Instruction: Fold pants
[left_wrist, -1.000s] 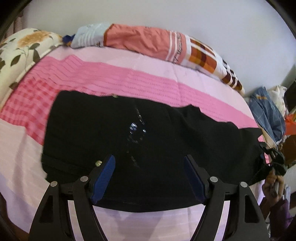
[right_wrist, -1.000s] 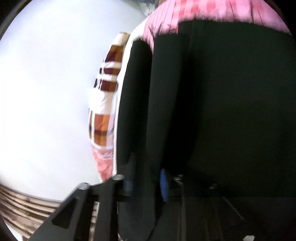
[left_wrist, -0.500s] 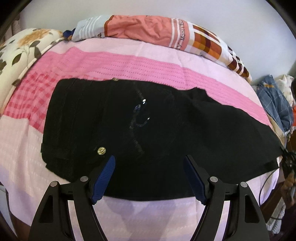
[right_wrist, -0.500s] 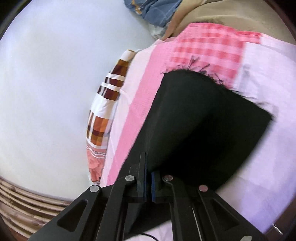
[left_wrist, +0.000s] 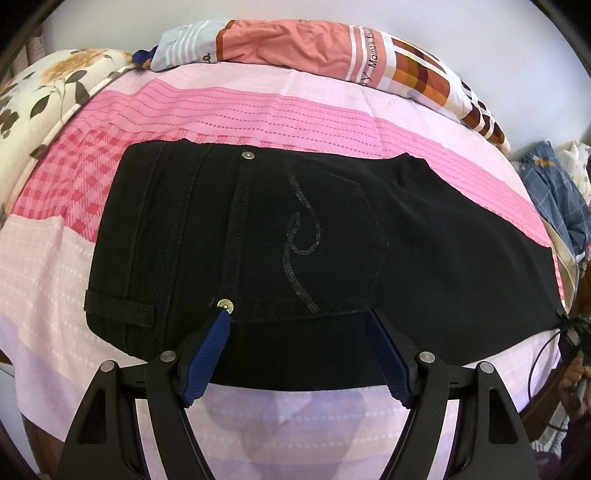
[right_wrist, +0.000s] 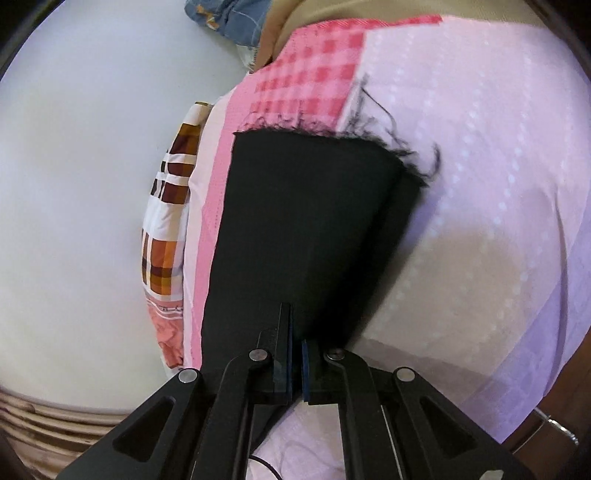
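Left wrist: left hand-held gripper (left_wrist: 298, 317) spread above pants (left_wrist: 332, 240); right hand-held gripper (right_wrist: 296, 332) clamps pants.

Black pants (left_wrist: 332, 236) lie flat across the pink bed (left_wrist: 258, 110), sequined back pocket up, hem frayed.

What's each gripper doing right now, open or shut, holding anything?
Left gripper: open, empty, over the black denim pants.
Right gripper: shut on the pants' leg, near the frayed hem.

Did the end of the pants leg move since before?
Yes. The right gripper pulled the frayed hem of the black pants outward, flat across the pink bedsheet.
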